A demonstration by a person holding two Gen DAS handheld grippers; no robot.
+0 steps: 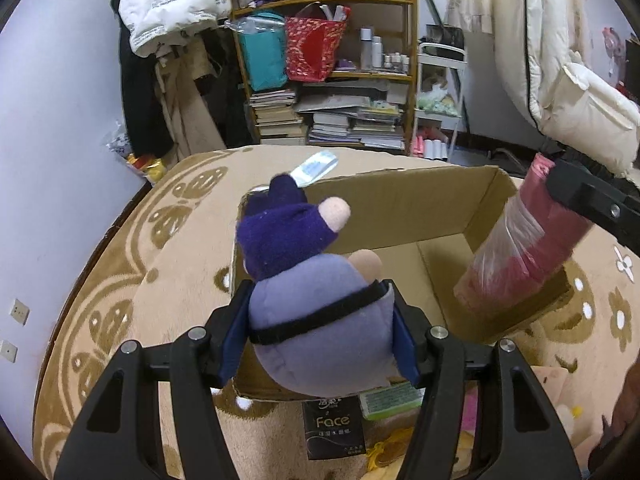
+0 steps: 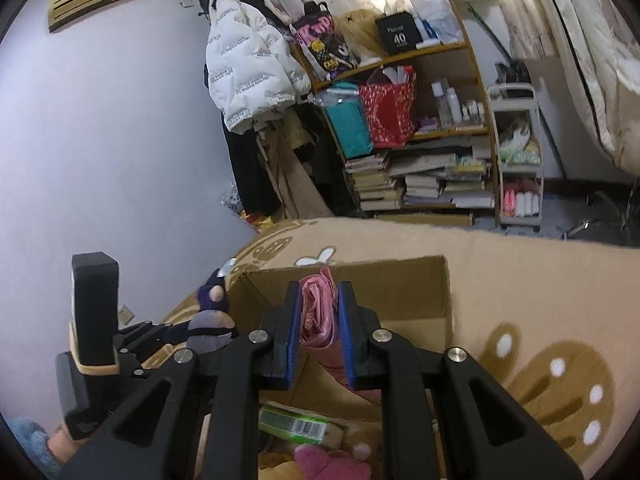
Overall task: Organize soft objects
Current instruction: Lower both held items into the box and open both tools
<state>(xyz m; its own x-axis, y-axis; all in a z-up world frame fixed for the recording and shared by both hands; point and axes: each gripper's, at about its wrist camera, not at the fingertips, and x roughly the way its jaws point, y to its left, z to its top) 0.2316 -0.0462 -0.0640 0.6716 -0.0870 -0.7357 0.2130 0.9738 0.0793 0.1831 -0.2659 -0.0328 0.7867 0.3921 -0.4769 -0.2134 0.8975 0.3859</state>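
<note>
My left gripper (image 1: pixel 320 320) is shut on a purple plush doll (image 1: pixel 312 292) with a dark purple hood and holds it over the near left corner of an open cardboard box (image 1: pixel 400 204). My right gripper (image 2: pixel 319 336) is shut on a pink plastic-wrapped soft pack (image 2: pixel 318 312), held above the box (image 2: pixel 400 292). In the left wrist view the pink pack (image 1: pixel 524 248) hangs over the box's right side. In the right wrist view the doll (image 2: pixel 212 316) shows at the left of the box.
The box stands on a beige patterned blanket (image 1: pixel 160 248). A black "Face" tissue pack (image 1: pixel 334 428), a green pack (image 1: pixel 390 400) and more soft items (image 2: pixel 332 460) lie near the box's front. A cluttered shelf (image 1: pixel 328 72) and hanging coats (image 1: pixel 168 4) stand behind.
</note>
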